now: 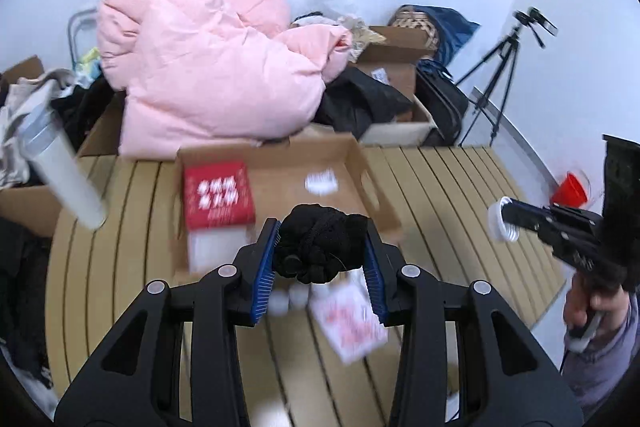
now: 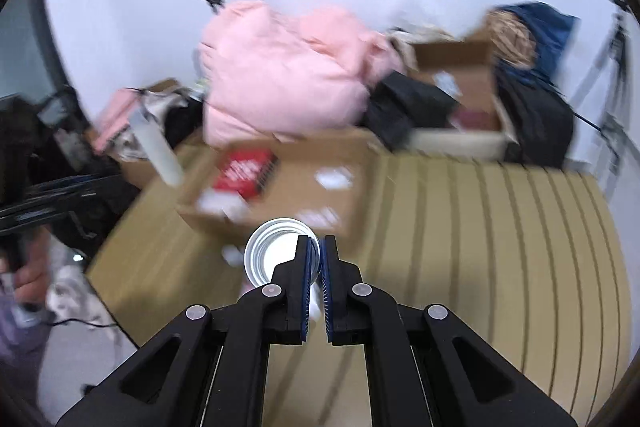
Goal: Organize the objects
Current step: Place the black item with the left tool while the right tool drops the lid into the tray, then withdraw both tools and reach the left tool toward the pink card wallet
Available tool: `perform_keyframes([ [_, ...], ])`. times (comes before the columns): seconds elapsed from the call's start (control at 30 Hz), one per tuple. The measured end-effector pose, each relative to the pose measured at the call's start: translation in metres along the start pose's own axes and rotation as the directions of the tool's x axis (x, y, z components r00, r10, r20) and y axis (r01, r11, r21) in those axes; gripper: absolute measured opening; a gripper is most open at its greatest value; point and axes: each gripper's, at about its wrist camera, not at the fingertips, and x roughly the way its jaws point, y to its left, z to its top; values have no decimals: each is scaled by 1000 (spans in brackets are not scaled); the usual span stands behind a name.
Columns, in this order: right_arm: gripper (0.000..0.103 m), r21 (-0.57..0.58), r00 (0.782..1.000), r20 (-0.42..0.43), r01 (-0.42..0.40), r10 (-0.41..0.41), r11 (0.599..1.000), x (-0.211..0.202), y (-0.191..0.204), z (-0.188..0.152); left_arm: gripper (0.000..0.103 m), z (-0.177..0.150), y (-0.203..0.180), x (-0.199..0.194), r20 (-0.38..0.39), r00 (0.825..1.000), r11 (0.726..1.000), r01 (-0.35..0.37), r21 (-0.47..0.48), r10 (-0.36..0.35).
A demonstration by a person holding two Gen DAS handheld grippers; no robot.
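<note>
My left gripper (image 1: pixel 322 247) was clamped on a black bundle (image 1: pixel 320 243), held above the box's (image 1: pixel 356 151) near edge. My right gripper (image 2: pixel 316 263) pinched the rim of a white cap (image 2: pixel 268 255), nearly closed. A red packet (image 1: pixel 218 195) already lay in the box; a white packet (image 1: pixel 348 323) and small white items remained on the table (image 1: pixel 440 179). I judged the sorting partly done.
</note>
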Motion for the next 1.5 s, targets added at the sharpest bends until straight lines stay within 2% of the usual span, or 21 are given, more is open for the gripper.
perform_keyframes([
  [0.1,6,-43,998,-57,30,-32,999,55,2,58,36,43,18,69,-72,997,998,-35,-46,32],
  [0.17,6,-42,988,-145,54,-60,998,115,-5,86,35,58,35,118,-123,991,993,-61,-100,48],
  [0.23,6,-13,965,-254,60,-61,998,181,-17,98,35,61,48,167,-191,980,981,-95,-168,62],
  [0.33,6,15,937,-341,86,-76,996,251,-35,95,36,59,53,221,-276,959,974,-119,-193,62],
  [0.4,6,33,929,-361,106,-87,994,274,-44,88,37,61,55,239,-282,956,977,-135,-164,85],
  [0.43,6,34,924,-369,121,-100,992,286,-49,86,43,62,56,247,-282,955,979,-142,-149,96],
  [0.47,6,30,917,-381,137,-116,990,295,-52,85,56,63,59,256,-297,949,979,-154,-134,108],
  [0.5,7,21,911,-391,155,-134,988,301,-53,85,60,63,62,261,-313,942,978,-165,-128,118],
  [0.57,7,-5,903,-398,177,-164,984,311,-54,84,62,63,70,265,-322,940,977,-162,-139,110],
  [0.63,11,-8,910,-380,176,-166,984,309,-54,86,63,64,73,259,-307,947,981,-138,-140,89],
  [0.67,24,-14,914,-369,176,-169,984,306,-54,88,65,66,73,255,-300,950,983,-129,-134,84],
  [0.7,48,-18,917,-360,178,-172,984,303,-54,90,66,68,73,248,-283,955,985,-124,-123,85],
  [0.77,83,3,930,-333,163,-152,987,292,-56,94,69,70,74,228,-249,963,986,-131,-106,102],
  [0.8,83,22,937,-323,146,-132,989,285,-57,97,70,70,73,216,-238,966,986,-131,-101,104],
  [0.9,83,3,945,-288,163,-155,987,252,-52,103,74,72,72,177,-207,971,987,-138,-80,119],
  [1.03,83,-53,962,-224,144,-153,988,174,-32,104,84,60,62,97,-139,978,987,-161,-21,156],
  [1.17,83,-95,974,-176,129,-144,987,96,-8,88,89,36,46,13,-68,978,980,-193,38,196],
  [1.27,83,-129,982,-142,110,-128,986,33,4,65,95,3,31,-52,-30,979,978,-200,52,202],
  [1.4,83,-204,984,-93,132,-153,970,-46,33,20,101,-51,13,-120,34,984,980,-179,85,177],
  [1.5,83,-228,989,-53,125,-141,965,-95,53,-22,102,-104,-2,-157,114,969,965,-234,115,221],
])
